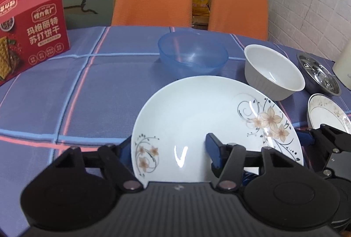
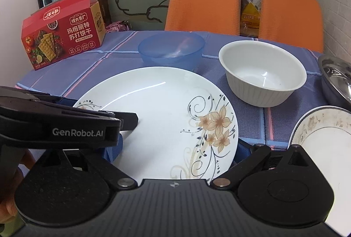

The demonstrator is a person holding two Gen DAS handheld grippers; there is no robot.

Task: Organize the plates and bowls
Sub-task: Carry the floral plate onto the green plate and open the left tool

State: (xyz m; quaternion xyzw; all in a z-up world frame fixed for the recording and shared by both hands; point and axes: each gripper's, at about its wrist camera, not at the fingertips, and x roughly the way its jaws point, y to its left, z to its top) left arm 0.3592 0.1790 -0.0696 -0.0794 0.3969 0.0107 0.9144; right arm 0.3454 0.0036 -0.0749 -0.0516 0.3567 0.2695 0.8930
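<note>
The left claw [image 1: 169, 147] is pinching the near-left rim of the flowered plate [image 1: 197, 118], the spread right claw [image 2: 175, 149] is straddling its near-right rim, likely readying a lift toward the smaller plate [image 2: 324, 127] just right.

Glossy ceramic plate [image 2: 158, 118], translucent blue plastic bowl [image 2: 171, 51], shiny metal bowl [image 1: 318, 74], woven cloth tablecloth [image 1: 87, 92]

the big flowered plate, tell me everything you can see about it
The flowered plate is round, glossy white and ceramic-looking, with tan flowers and dark scrollwork on opposite rims. It is empty, tilted, in front of the blue bowl. The left gripper straddles its rim, one finger on its face; whether it pinches is unclear.
</note>
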